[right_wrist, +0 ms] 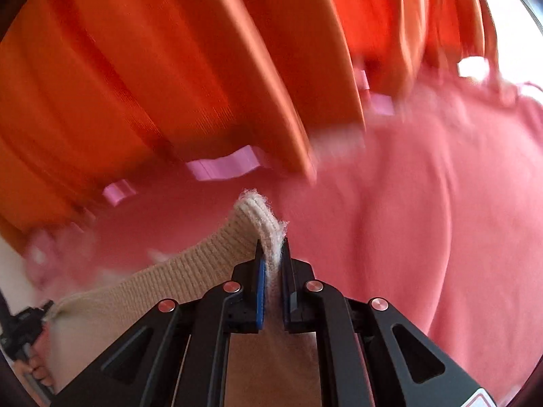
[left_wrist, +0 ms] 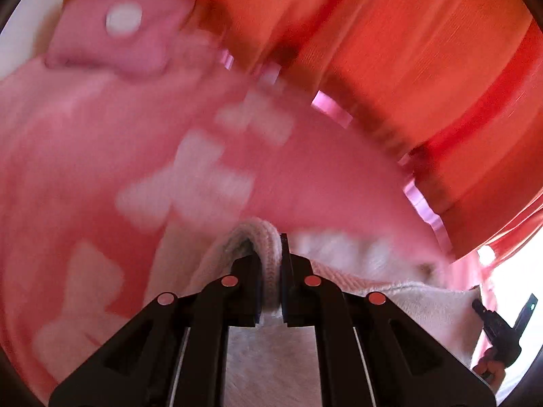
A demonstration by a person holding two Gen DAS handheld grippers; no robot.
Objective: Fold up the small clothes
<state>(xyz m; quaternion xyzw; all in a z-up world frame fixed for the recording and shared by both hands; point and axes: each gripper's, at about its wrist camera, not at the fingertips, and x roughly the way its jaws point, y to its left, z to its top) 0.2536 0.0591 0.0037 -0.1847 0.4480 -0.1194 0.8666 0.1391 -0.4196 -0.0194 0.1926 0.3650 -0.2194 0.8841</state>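
Nearest the lens: ribbed cream knit hem (right_wrist: pixel 261 217), pinched by right tool (right_wrist: pixel 273 264) w/ jaws closed on it. Left tool (left_wrist: pixel 269 268) clamps the same garment's (left_wrist: pixel 434 305) other edge. It's stretched between both, up in the air over a pink blanket (left_wrist: pixel 305 176), orange curtain (right_wrist: pixel 169 68) behind. Heavy blur. Judging: fold barely begun; no crease visible yet, laying flat & folding remain.

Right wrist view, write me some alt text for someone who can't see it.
The right gripper is shut on the ribbed edge of a small cream knit garment, which stretches away to the lower left toward the left gripper. Behind it lie a blurred pink blanket and an orange curtain.
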